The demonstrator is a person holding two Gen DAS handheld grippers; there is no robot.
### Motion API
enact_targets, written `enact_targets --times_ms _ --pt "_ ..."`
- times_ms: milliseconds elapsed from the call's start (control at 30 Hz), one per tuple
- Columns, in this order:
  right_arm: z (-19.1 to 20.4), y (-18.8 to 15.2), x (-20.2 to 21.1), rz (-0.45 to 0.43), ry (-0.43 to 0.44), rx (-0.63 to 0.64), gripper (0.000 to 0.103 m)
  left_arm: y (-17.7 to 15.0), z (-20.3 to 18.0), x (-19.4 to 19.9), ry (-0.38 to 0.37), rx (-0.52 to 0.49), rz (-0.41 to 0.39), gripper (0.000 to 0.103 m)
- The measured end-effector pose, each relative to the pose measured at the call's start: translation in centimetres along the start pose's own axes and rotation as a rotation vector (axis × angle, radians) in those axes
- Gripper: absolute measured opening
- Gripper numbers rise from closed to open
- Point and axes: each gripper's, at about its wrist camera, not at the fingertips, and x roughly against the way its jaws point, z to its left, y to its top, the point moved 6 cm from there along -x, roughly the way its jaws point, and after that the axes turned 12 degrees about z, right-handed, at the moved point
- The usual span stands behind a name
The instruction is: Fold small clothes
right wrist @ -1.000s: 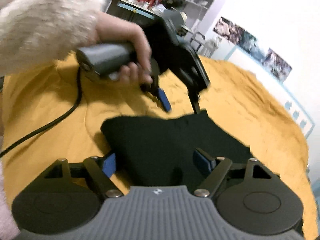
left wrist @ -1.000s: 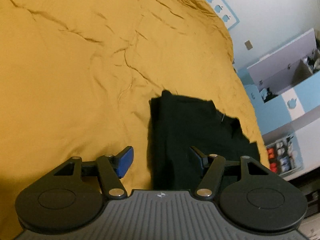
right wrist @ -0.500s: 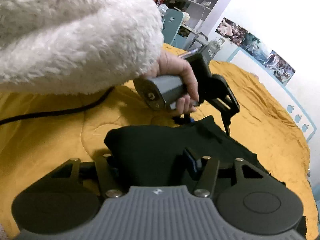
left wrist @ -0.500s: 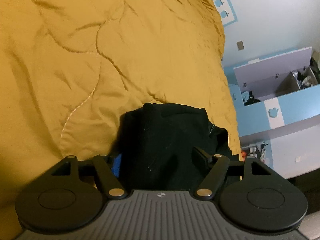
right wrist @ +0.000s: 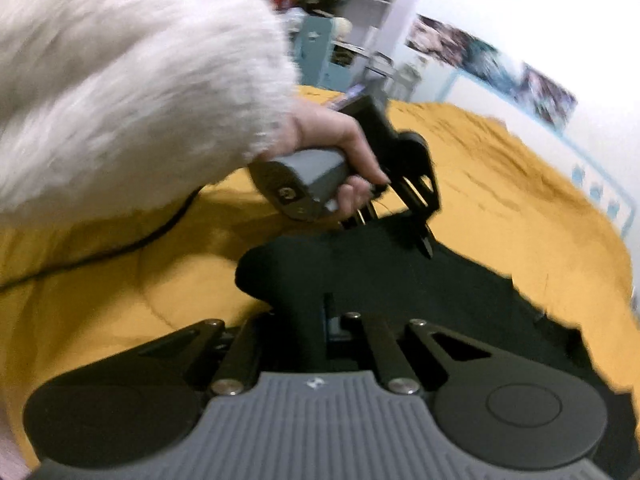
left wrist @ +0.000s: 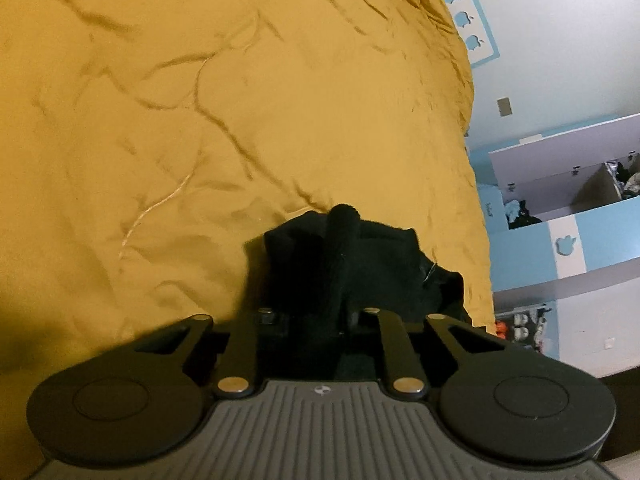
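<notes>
A small black garment [left wrist: 360, 264] lies on a mustard-yellow quilt [left wrist: 200, 120] near the bed's right edge. My left gripper [left wrist: 316, 316] is closing its jaws on a raised ridge of the black cloth, and the pads pinch it. In the right wrist view the same garment [right wrist: 400, 280] spreads away from me. My right gripper [right wrist: 332, 320] is shut on the garment's near edge. The left gripper [right wrist: 420, 236] shows beyond it at the garment's far edge, held by a hand [right wrist: 344, 136] in a fluffy white sleeve [right wrist: 120, 100]. Both sets of fingertips are buried in cloth.
The quilt [right wrist: 520, 200] drops off at the bed's edge [left wrist: 476, 200]. Past it stands a blue and white drawer unit [left wrist: 560, 220] with open drawers. A black cable [right wrist: 120, 248] trails across the quilt. Shelves [right wrist: 340, 20] stand against the far wall.
Both grippers went from open to shut on the black garment. The left one moved in over its edge, and the cloth bunched into a ridge between the jaws.
</notes>
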Motion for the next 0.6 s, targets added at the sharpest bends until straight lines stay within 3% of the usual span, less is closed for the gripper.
enact_targets --times_ms 167,367,600 --pt "-4.0 0.1 2.3 -0.012 0.050 -0.155 0.000 -0.3 -3.6 0.5 0.059 -0.037 -0.029 0.017" --pt "-9.7 -0.7 5.3 -0.062 0.045 -0.322 0.000 -0.5 -9.5 -0.3 0.119 -0.106 -0.049 0.017" --pt "-17.3 -4.4 8.6 -0.085 -0.041 -0.508 0.000 -0.5 -17.9 -4.8 0.192 -0.213 -0.044 0.017"
